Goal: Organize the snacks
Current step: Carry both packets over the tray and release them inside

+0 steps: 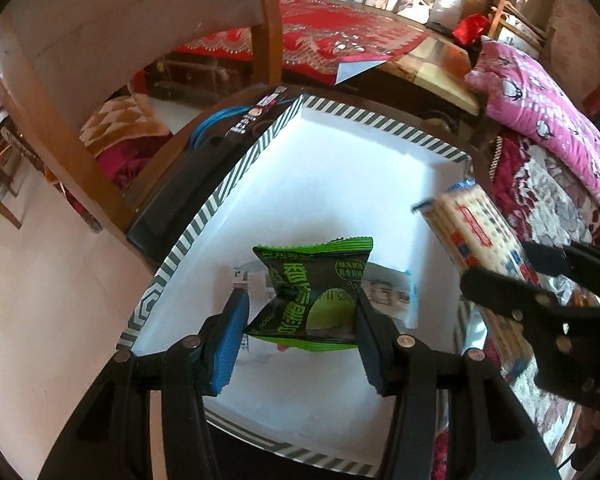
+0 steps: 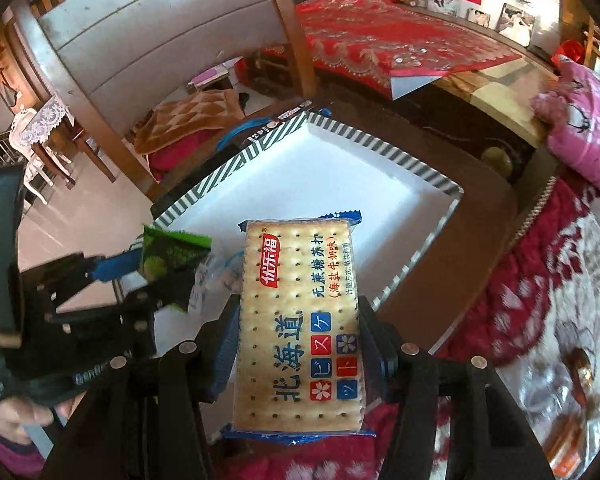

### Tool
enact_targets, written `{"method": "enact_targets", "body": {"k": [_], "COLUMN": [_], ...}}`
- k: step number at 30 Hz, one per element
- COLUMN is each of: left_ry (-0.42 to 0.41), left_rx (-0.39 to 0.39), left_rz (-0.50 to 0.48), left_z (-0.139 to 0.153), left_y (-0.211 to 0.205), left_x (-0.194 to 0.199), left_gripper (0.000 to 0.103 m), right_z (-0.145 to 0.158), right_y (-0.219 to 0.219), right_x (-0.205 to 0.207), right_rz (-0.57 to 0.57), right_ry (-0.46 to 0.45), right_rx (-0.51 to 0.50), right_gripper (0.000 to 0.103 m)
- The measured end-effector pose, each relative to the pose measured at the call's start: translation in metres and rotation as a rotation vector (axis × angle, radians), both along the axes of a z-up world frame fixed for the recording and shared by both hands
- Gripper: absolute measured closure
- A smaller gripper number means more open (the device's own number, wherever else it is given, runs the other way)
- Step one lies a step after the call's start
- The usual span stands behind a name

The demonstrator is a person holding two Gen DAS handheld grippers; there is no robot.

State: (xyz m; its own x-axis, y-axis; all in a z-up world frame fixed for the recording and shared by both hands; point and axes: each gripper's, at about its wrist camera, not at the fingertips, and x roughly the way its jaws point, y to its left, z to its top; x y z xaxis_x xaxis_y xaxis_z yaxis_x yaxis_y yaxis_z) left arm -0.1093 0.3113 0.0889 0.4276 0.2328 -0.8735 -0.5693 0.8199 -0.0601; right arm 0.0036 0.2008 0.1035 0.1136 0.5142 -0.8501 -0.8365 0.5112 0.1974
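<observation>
Counts: 2 hand-held grippers, left (image 1: pixel 300 320) + right (image 2: pixel 296 344). 1 green snack pkt (image 1: pixel 314 298). 1 cracker pack (image 2: pixel 300 328). 1 striped-rim white box (image 1: pixel 340 168). 1 clear wrapper (image 1: pixel 384 292) lying in box.

Most of the box (image 1: pixel 340 184) floor lies bare, open from above. A clear packet (image 1: pixel 384 292) lies on its near part. A black case (image 1: pixel 180 200) sits just beside its left wall.

left gripper (image 1: pixel 300 320): black frame | blue fingers (image 1: pixel 230 344) | silver screws | magenta sleeve (image 2: pixel 4 452)
</observation>
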Motion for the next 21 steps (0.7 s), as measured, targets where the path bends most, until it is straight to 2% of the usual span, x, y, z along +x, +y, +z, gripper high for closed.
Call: {"method": "enact_targets", "body": {"k": [8,16,21], "left_ry": [0.024,0.049,0.058], "left_rx": [-0.012,-0.019,-0.020], "left_rz": [0.014,0.017,0.028], "left_z": [-0.015,-0.029,-0.032], "left_y": [0.011,0.016,0.018], "left_x": [0.003,0.008,0.009], "left_gripper": [0.052,0.052,0.050], "right_z": [-0.024,-0.051,-0.056], "right_y": [0.039,0.050,0.049], "right_x": [0.016,0.022,0.025], "right_rz": [-0.012,-0.037,-0.066], "right_ry": [0.035,0.085,0.115], "right_rx": [-0.029,-0.058,-0.031], "right_gripper": [0.045,0.045,0.043]}}
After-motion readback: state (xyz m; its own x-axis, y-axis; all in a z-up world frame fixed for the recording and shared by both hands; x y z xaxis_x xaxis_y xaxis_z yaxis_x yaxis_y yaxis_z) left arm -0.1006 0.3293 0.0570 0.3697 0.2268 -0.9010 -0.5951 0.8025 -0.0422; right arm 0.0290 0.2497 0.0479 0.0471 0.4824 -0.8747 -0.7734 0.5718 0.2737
